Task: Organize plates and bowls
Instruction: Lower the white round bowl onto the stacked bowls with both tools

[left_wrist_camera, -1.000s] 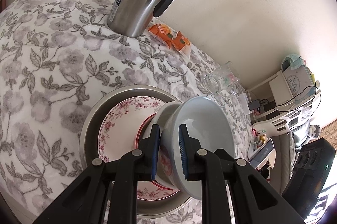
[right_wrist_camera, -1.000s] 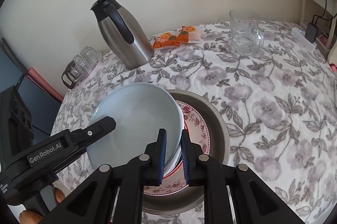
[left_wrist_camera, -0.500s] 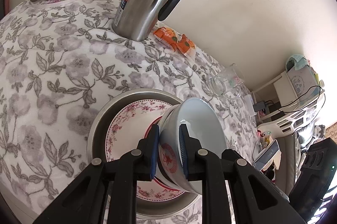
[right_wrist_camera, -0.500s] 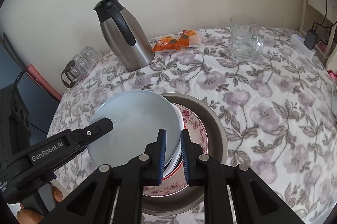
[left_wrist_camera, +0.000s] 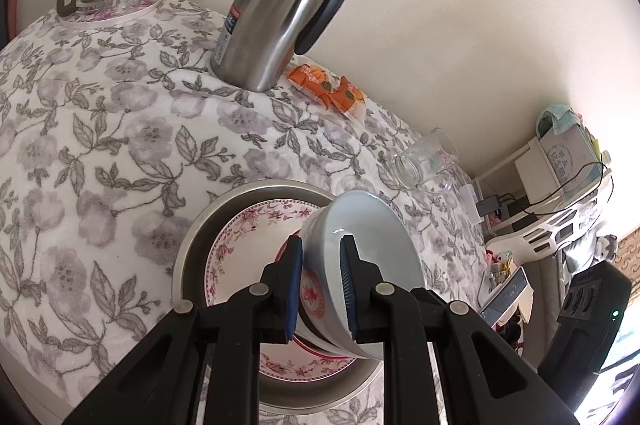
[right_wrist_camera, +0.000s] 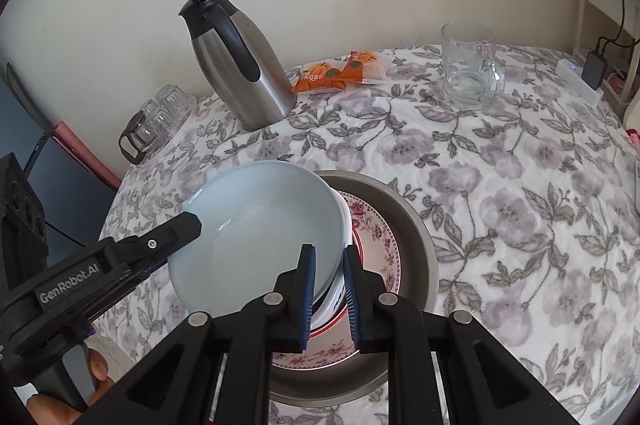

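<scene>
The left gripper (left_wrist_camera: 320,281) has its jaws clenched on the rim of the pale blue ceramic bowl (left_wrist_camera: 372,257), and the right gripper (right_wrist_camera: 329,289) grasps the opposite rim. The bowl tilts over a white red-rimmed bowl (right_wrist_camera: 340,299) on a pink-flowered plate (left_wrist_camera: 248,237) in a round steel pan (right_wrist_camera: 412,229) on the flower-clothed desk (right_wrist_camera: 520,185).

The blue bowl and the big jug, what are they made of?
The blue bowl looks like glazed ceramic: smooth, glossy, with soft light patches. The big jug looks like brushed steel with streaky reflections; its black lid and handle are probably plastic.
</scene>
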### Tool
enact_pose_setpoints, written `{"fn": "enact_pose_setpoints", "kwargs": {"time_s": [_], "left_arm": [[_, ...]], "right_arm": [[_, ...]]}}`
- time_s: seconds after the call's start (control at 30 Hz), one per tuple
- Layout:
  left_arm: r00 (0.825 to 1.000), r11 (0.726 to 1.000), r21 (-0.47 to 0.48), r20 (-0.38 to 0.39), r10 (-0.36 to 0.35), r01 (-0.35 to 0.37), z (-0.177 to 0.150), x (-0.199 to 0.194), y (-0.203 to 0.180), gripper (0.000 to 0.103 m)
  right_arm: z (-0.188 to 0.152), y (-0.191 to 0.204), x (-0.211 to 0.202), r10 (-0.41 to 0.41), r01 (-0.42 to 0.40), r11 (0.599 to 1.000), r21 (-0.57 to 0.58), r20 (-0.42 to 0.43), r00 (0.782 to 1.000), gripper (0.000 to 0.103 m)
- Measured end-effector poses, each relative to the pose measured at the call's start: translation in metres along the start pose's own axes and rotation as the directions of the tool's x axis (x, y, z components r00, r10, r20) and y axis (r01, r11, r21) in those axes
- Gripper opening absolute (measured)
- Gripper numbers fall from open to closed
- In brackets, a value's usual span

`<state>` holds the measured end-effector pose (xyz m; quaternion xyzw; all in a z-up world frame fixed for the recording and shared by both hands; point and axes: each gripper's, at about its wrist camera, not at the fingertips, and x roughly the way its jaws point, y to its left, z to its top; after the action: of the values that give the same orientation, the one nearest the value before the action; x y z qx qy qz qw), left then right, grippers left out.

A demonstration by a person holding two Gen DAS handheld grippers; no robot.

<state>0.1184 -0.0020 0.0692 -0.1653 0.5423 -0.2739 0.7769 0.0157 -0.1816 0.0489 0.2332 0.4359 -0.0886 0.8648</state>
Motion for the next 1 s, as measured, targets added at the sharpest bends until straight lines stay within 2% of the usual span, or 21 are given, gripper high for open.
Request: {"fn": "enact_pose_setpoints", "kwargs": {"time_s": [0.53, 1.0], "left_arm": [[0.999, 1.000, -0.005, -0.039, 0.007, -0.008, -0.002, 0.013, 0.003, 0.018], [0.999, 1.000, -0.006, -0.043, 0.021, -0.021, -0.004, 0.010, 0.000, 0.018]], "right_arm": [[0.002, 0.005, -0.010, -0.001, 0.001, 1.000, -0.006, 0.021, 1.000, 0.017], [0.002, 0.004, -0.011, -0.005, 0.005, 1.000, 0.000, 0.019, 1.000, 0.017]]}}
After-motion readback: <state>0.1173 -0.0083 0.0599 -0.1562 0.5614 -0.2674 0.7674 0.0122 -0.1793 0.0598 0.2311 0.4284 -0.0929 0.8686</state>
